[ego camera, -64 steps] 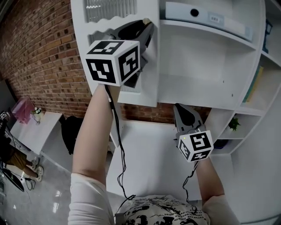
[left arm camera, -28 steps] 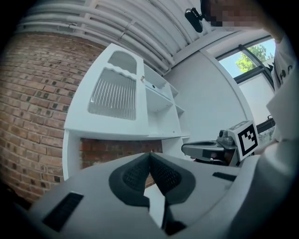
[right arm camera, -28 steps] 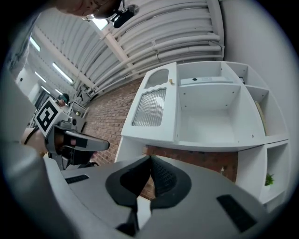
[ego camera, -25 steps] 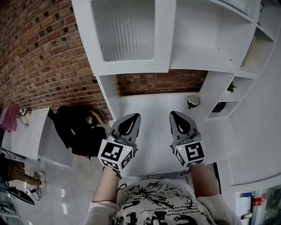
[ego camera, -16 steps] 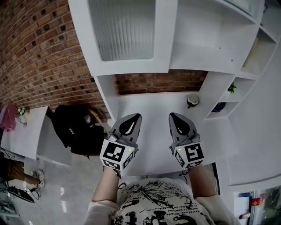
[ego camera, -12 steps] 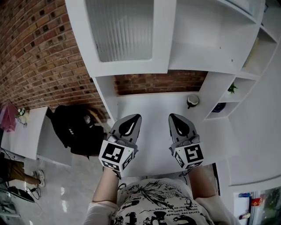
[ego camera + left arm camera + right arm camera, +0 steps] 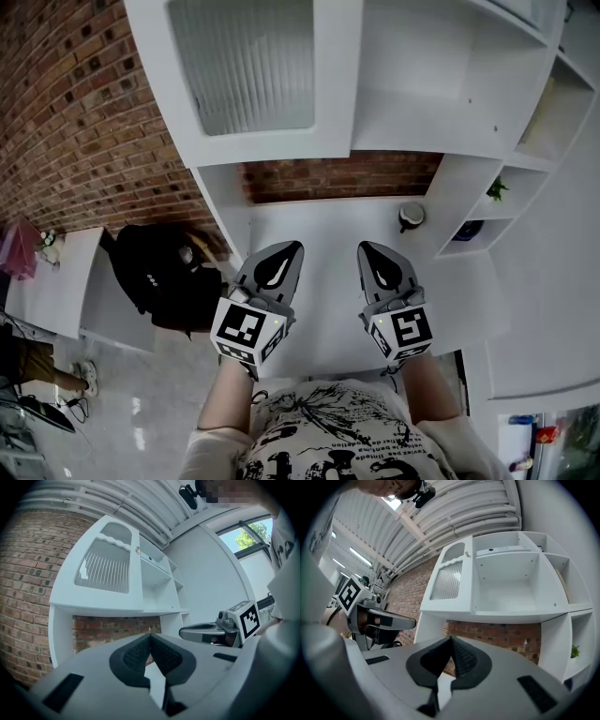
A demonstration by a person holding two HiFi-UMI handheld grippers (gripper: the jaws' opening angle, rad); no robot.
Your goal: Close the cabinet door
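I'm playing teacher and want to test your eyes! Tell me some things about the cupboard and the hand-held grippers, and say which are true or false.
1. The cabinet door with ribbed glass is shut. True.
2. The left hand-held gripper holds the door. False: it is low over the white desk, away from the door, with its jaws together on nothing.
3. A small cup stands on the desk. True.
4. The right hand-held gripper has its jaws wide open. False: its jaws are together and empty.
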